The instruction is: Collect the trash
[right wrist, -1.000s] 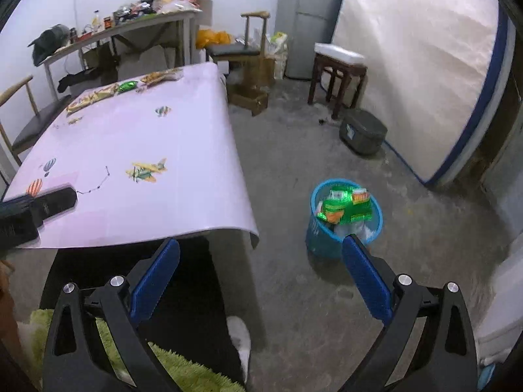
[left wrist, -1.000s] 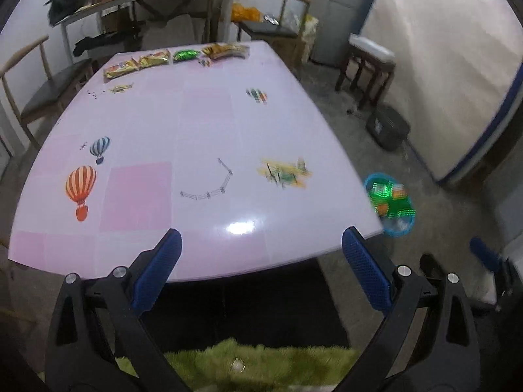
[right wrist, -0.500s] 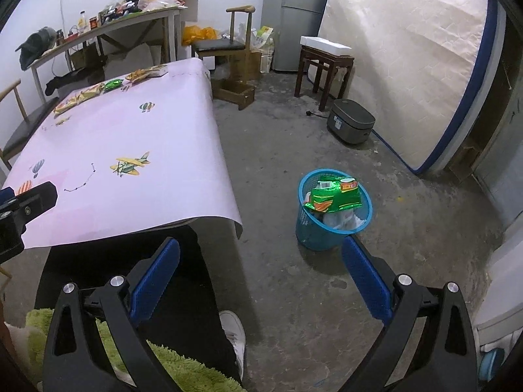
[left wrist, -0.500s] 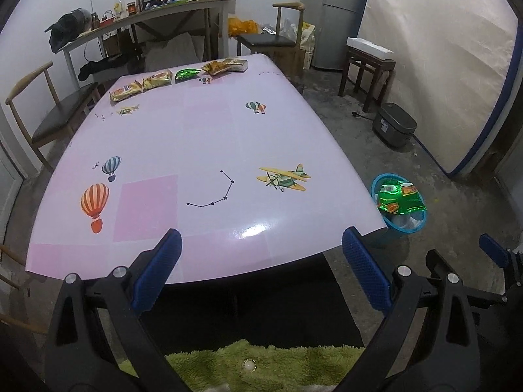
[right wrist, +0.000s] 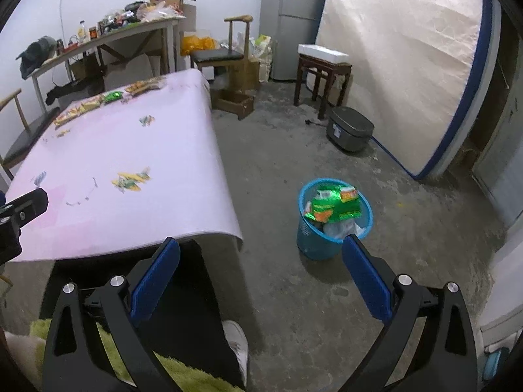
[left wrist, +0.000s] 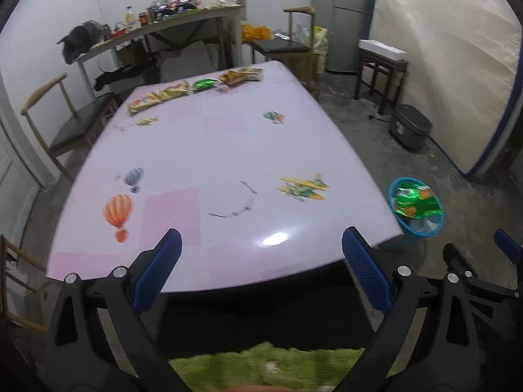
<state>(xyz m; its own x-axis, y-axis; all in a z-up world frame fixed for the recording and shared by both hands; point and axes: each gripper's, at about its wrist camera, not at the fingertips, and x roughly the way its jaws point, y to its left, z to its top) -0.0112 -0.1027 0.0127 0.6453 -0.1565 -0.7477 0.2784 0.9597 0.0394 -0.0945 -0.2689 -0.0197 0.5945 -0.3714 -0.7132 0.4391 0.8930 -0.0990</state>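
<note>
Both tongs gaping, empty.
Left tongs [left wrist: 260, 251] facing table [left wrist: 209, 150]; right tongs [right wrist: 261, 254] facing bin [right wrist: 313, 245] at one o'clock.

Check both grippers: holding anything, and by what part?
Nothing held. Left gripper and right gripper are both open and empty; wrappers lie on the table's far end.

No text, brand, number or sign is legible in either view. The snack packets [left wrist: 183, 93] at the far end of the table [left wrist: 209, 150] and the green wrapper [right wrist: 333, 207] in the blue basket [right wrist: 313, 245] beside the table carry printing, but it is too small and blurred to read.
</note>
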